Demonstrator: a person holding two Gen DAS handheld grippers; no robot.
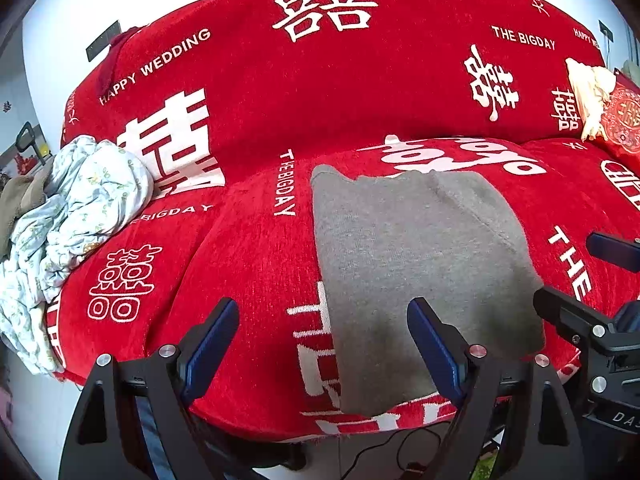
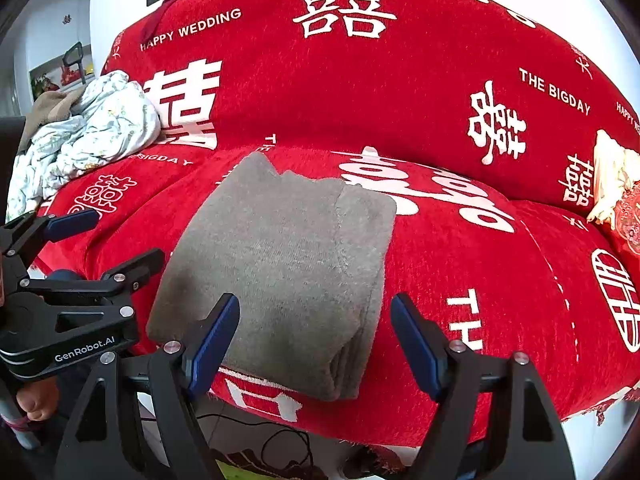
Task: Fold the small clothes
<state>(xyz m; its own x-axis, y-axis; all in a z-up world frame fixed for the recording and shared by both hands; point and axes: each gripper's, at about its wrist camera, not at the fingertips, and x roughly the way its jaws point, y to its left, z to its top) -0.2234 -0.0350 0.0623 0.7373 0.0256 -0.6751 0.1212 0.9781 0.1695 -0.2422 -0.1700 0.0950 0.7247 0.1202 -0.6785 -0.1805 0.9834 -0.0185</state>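
A grey knitted garment [image 1: 416,264] lies folded into a flat rectangle on the red sofa seat [image 1: 256,280]; it also shows in the right wrist view [image 2: 288,264], with stacked layers at its near right corner. My left gripper [image 1: 323,344] is open and empty, hovering over the garment's near left edge. My right gripper [image 2: 315,340] is open and empty, just above the garment's near right corner. Each gripper shows in the other's view, the right one [image 1: 576,280] and the left one [image 2: 96,240], both open.
A crumpled pale floral cloth pile [image 1: 68,224] sits on the sofa's left end, also in the right wrist view [image 2: 84,136]. A cream cloth and red cushion [image 1: 600,108] rest at the right end. Cables [image 2: 280,444] lie on the floor below the seat edge.
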